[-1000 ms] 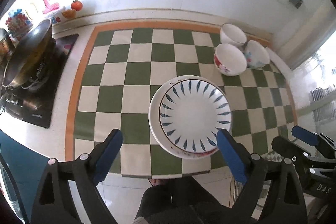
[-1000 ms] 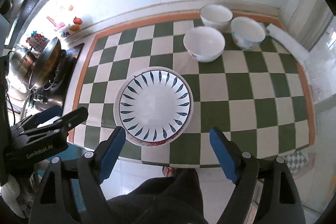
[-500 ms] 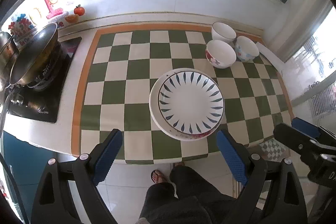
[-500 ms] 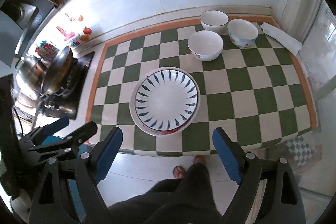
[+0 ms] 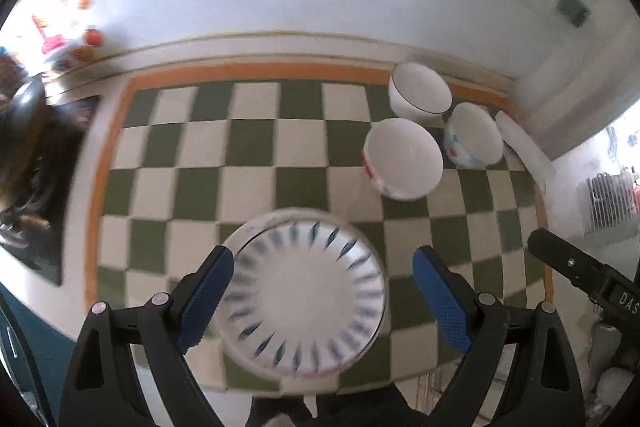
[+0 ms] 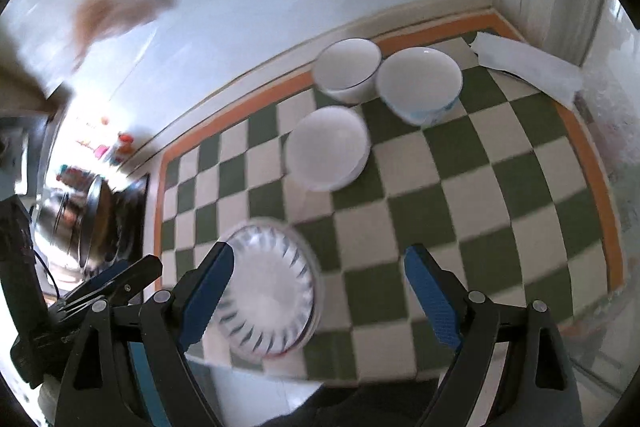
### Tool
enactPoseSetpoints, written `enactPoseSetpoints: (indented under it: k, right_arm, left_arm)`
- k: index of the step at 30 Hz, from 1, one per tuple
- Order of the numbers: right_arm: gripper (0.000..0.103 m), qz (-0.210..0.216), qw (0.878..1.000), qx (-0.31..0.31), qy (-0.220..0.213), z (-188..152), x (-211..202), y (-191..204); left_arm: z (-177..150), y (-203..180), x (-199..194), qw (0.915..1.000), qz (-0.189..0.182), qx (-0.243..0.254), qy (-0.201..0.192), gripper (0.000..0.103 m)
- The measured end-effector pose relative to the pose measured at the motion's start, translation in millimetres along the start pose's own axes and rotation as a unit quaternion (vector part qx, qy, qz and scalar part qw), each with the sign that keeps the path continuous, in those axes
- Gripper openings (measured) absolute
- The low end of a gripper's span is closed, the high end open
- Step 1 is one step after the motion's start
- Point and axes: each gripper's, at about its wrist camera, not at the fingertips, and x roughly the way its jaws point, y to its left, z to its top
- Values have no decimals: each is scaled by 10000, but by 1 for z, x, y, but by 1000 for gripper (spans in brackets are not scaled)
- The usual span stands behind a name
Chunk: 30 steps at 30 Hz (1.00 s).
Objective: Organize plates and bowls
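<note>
**Plates low in frame, bowls up at the right**

A white plate (image 5: 304,303) with dark blue leaf strokes fanned round its rim lies on another plate, near the front edge of the green-and-cream checked worktop (image 5: 256,147), low in the left wrist view. Motion blur softens it; the under plate seems to carry a red edge. Three white bowls (image 5: 404,157) cluster upper right, close together. The left gripper (image 5: 322,297) and right gripper (image 6: 316,297) both stand spread wide, pinching nothing.
</note>
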Motion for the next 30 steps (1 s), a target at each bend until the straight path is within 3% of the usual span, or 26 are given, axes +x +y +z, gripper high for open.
enactPoseSetpoints:
  k: [5, 9, 13, 20, 23, 30]
  right_arm:
    - [75, 55, 9985, 97, 540, 62, 67, -35]
    - [66, 63, 9951, -15, 988, 90, 120, -46]
    - [56, 124, 9914, -105, 1300, 106, 156, -51]
    - [34, 111, 9855, -237, 1678, 116, 196, -48]
    - [13, 82, 9842, -254, 1751, 115, 205, -46]
    - [10, -72, 9870, -374, 1559, 114, 205, -42]
  left_arm:
    - [54, -13, 82, 9969, -50, -295, 730, 86]
    - [78, -20, 131, 9923, -70, -416, 1165, 60]
    - [91, -28, 164, 9882, -161, -466, 1450, 45]
    - [89, -36, 192, 9827, -261, -462, 1773, 21]
    - [87, -37, 193, 9829, -300, -462, 1760, 13]
    - [82, -37, 186, 9847, -346, -395, 1663, 12]
